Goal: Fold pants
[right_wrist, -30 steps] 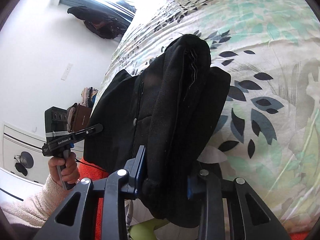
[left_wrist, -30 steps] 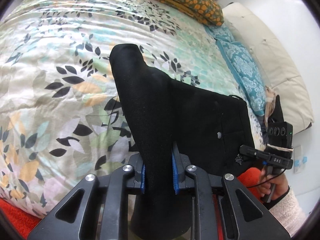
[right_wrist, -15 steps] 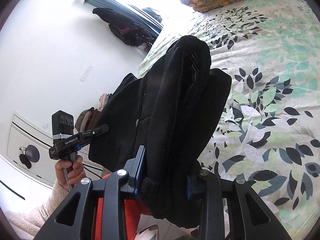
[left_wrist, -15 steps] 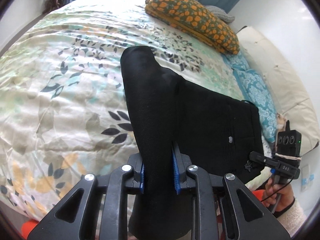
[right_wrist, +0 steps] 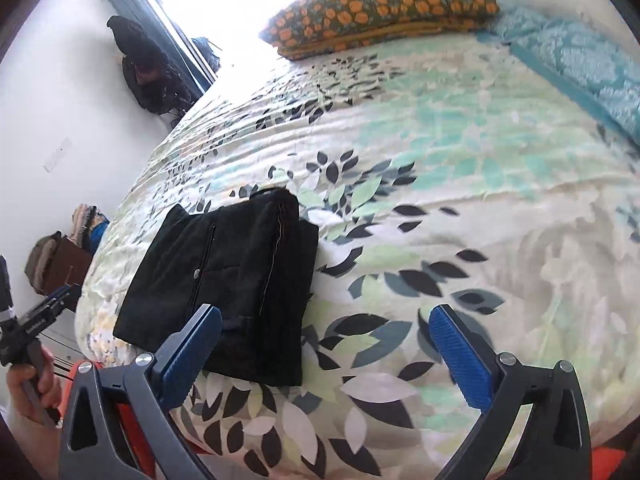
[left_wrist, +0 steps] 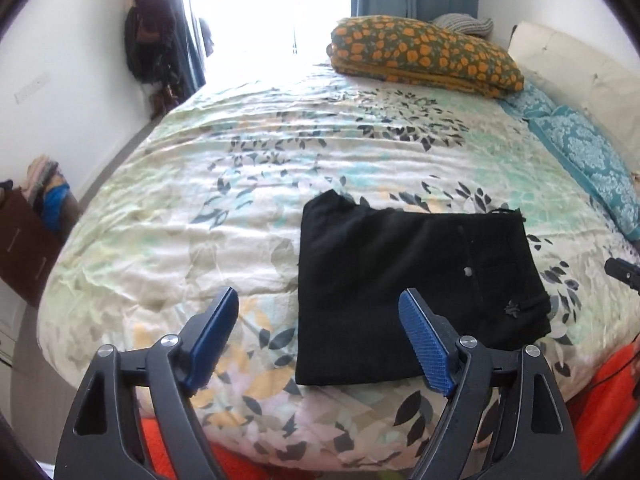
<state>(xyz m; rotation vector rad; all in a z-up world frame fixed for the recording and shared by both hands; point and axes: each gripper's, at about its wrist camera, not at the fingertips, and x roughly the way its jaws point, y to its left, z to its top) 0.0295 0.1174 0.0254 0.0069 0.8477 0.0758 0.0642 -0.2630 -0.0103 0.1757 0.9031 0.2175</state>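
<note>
Both sets of tongs hang above the bed, spread wide with nothing between their blue ribbed pads. The left tongs sit over the near edge of the folded black fabric pants, which lie flat as a squarish bundle on the leaf-patterned quilt, close to the bed's near edge. From the right tongs the same pants show to the left, seam and small button facing up. An orange-spotted green pillow rests at the far end, a teal patterned pillow along the right.
</note>
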